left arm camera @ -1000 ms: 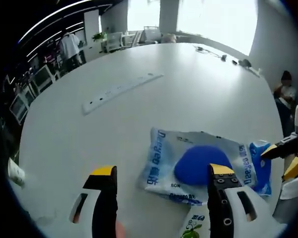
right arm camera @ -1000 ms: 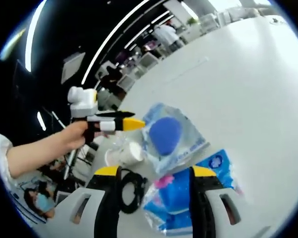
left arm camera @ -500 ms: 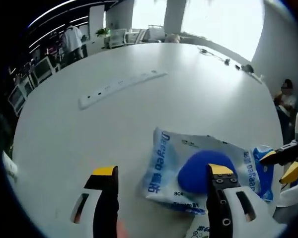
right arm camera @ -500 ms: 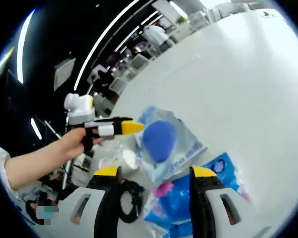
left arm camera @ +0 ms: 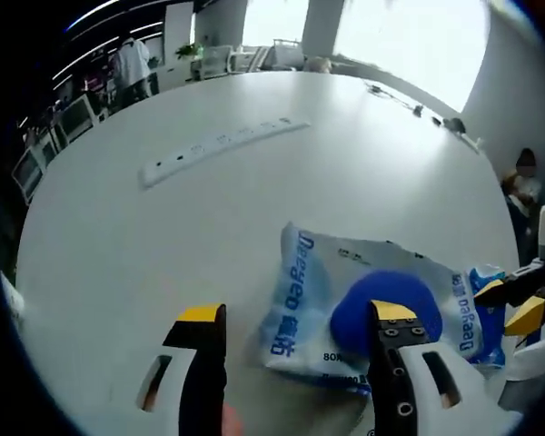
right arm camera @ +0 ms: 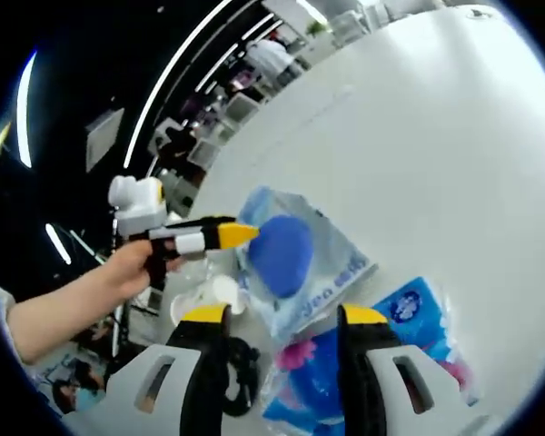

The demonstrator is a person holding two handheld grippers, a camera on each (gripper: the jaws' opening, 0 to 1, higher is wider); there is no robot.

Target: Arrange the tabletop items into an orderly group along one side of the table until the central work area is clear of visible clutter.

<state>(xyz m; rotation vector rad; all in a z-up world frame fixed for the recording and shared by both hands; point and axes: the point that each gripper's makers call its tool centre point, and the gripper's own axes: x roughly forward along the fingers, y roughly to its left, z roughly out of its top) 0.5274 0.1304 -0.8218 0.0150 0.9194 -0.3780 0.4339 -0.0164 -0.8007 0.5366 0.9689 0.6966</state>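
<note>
On the white bench [left arm camera: 145, 236] lies a clear plastic bag [left arm camera: 372, 295] holding a blue sponge [left arm camera: 381, 304], with a blue packet [right arm camera: 409, 318] just beside it. The left gripper [left arm camera: 295, 313] hovers released over the bag's near edge. The right gripper [right arm camera: 272, 313] hangs released above the packet. A power strip [left arm camera: 220, 150] lies toward the far edge.

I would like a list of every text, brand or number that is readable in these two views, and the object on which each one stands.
"Deeyeo", blue letters, seen upside down, near the edge of the clear plastic bag with the blue round thing inside.
Same word, partly cut, near that bag's other edge.
Small print under it: too blurred to read.
Round logo on the blue packet: too small to read.
Power strip: no readable text.
</note>
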